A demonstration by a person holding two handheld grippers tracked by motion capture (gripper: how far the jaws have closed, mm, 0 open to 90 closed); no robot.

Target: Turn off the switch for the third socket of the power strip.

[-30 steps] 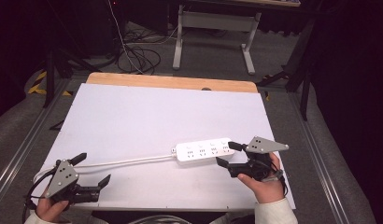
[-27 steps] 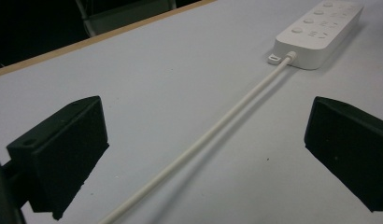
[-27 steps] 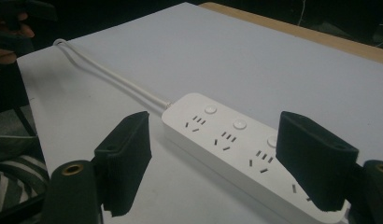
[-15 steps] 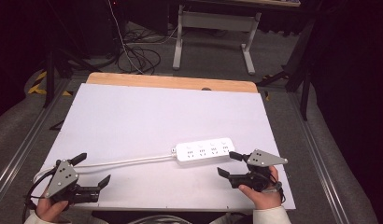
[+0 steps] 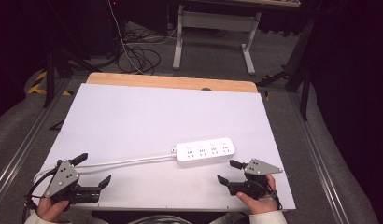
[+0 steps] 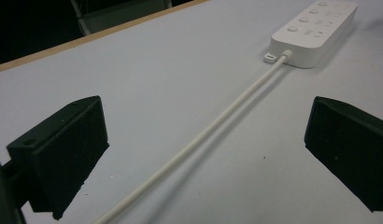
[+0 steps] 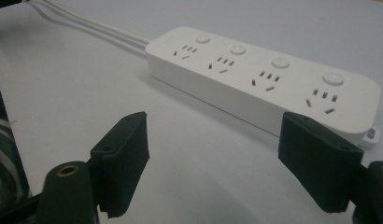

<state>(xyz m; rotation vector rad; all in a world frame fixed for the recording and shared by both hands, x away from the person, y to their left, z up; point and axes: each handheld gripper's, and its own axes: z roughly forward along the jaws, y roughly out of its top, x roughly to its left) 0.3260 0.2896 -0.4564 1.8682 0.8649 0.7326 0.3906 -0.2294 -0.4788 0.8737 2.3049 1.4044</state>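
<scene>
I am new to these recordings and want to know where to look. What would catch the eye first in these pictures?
First, the white power strip with four sockets, lying near the front of the white table, its cord running off to the left. Then the two open black claws: the left claw at the front left corner with the cord passing between its jaws, and the right claw just in front of the strip, touching nothing.

white table point(image 5: 133, 116) under power strip point(image 5: 206, 150), cord point(image 5: 129, 162)
</scene>
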